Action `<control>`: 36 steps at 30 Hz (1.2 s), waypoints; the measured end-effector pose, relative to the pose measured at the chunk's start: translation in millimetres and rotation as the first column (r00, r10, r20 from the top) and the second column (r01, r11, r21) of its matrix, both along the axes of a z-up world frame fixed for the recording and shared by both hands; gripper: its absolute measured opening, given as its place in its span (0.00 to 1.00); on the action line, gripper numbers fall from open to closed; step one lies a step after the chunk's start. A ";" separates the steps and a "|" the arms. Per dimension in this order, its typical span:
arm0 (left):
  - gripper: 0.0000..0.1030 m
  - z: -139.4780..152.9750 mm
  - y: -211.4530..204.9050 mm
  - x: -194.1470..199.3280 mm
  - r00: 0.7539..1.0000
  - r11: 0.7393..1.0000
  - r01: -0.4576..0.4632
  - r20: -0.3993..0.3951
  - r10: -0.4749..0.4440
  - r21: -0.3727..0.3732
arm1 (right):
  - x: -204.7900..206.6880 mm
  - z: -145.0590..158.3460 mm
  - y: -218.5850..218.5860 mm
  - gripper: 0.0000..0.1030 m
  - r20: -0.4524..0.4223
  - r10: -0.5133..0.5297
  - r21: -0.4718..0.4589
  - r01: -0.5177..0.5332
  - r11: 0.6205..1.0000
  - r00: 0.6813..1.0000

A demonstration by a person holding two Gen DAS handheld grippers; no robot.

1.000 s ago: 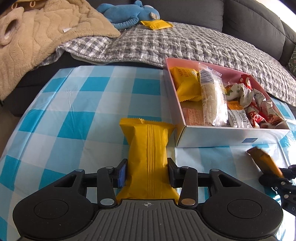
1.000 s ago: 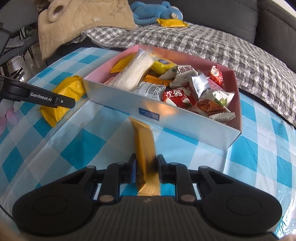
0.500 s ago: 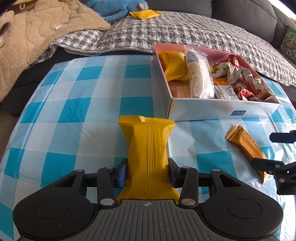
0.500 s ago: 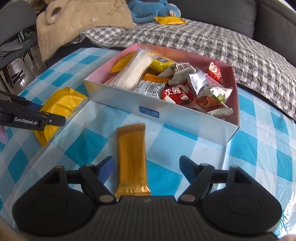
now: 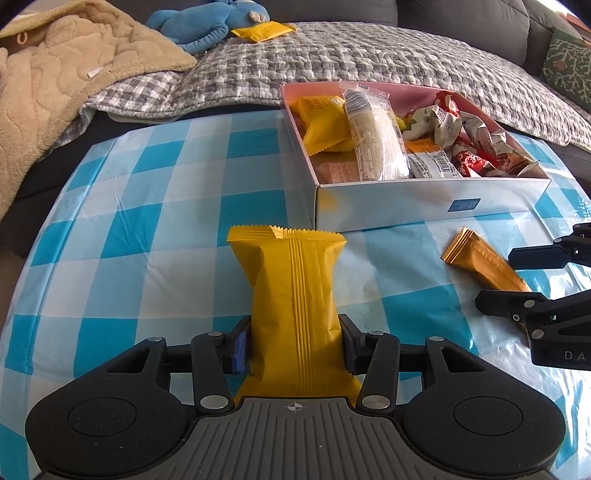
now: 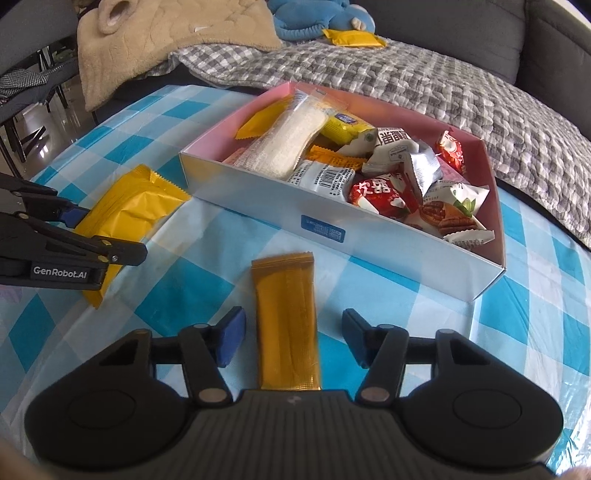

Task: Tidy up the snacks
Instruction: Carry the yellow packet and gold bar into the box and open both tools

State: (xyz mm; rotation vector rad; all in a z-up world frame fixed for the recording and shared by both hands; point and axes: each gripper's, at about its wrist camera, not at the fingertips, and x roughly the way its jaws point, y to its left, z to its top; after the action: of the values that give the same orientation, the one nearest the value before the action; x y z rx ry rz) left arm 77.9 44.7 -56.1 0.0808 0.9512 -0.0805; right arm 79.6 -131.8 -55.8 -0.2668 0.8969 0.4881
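Gold bar [image 6: 287,325]: before box [image 6: 369,240], long axis along right gripper [image 6: 291,336], between closing, untouching jaws. Left gripper [image 5: 293,345]: opening, pads touching yellow packet [image 5: 291,295].

Dark grey sofa [image 5: 461,22] under a checked blanket [image 5: 369,55], daylit.

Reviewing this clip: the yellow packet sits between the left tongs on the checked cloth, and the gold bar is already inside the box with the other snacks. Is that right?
Not quite. The gold bar is not in the box; the right wrist view shows it flat on the checked cloth in front of the box, between the closing right tongs. The yellow packet does sit between the left tongs.
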 end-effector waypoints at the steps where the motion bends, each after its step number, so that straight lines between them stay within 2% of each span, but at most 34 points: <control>1: 0.45 -0.3 -0.1 0.0 1.000 1.000 0.002 0.003 -0.002 0.000 | -0.5 0.3 -0.2 0.37 -0.008 0.003 0.010 -0.003 1.000 1.000; 3: 0.43 -0.1 -0.5 0.2 1.000 1.000 0.005 0.005 -0.005 -0.001 | -1.7 1.0 1.4 0.30 -0.010 0.003 0.009 -0.003 1.000 1.000; 6: 0.39 3.4 -1.3 -0.4 1.000 1.000 -0.006 -0.002 0.006 -0.011 | -2.4 2.1 2.4 0.29 -0.016 -0.008 0.003 0.008 1.000 1.000; 12: 0.38 13.9 -6.5 -5.3 1.000 1.000 0.003 0.003 -0.003 -0.029 | -2.6 9.4 -1.2 0.29 -0.025 -0.033 0.014 0.034 0.999 0.999; 22: 0.38 36.4 -7.6 -13.3 0.999 0.996 0.017 0.043 -0.013 -0.084 | -4.7 33.0 -22.7 0.29 -0.028 -0.109 0.099 0.111 0.989 0.994; 30: 0.38 50.0 -10.2 -9.5 0.997 0.993 0.015 0.079 -0.006 -0.117 | 5.2 48.1 -47.5 0.29 -0.030 -0.210 0.153 0.212 0.965 0.977; 36: 0.38 61.4 -14.2 11.5 0.994 0.991 0.008 0.109 0.007 -0.137 | 24.9 57.5 -63.2 0.29 -0.020 -0.292 0.211 0.290 0.934 0.956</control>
State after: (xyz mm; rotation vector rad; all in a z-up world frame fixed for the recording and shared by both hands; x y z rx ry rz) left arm 89.4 30.5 5.3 -0.0413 0.8337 -0.1404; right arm 104.5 -195.0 1.8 0.0596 0.8483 0.3020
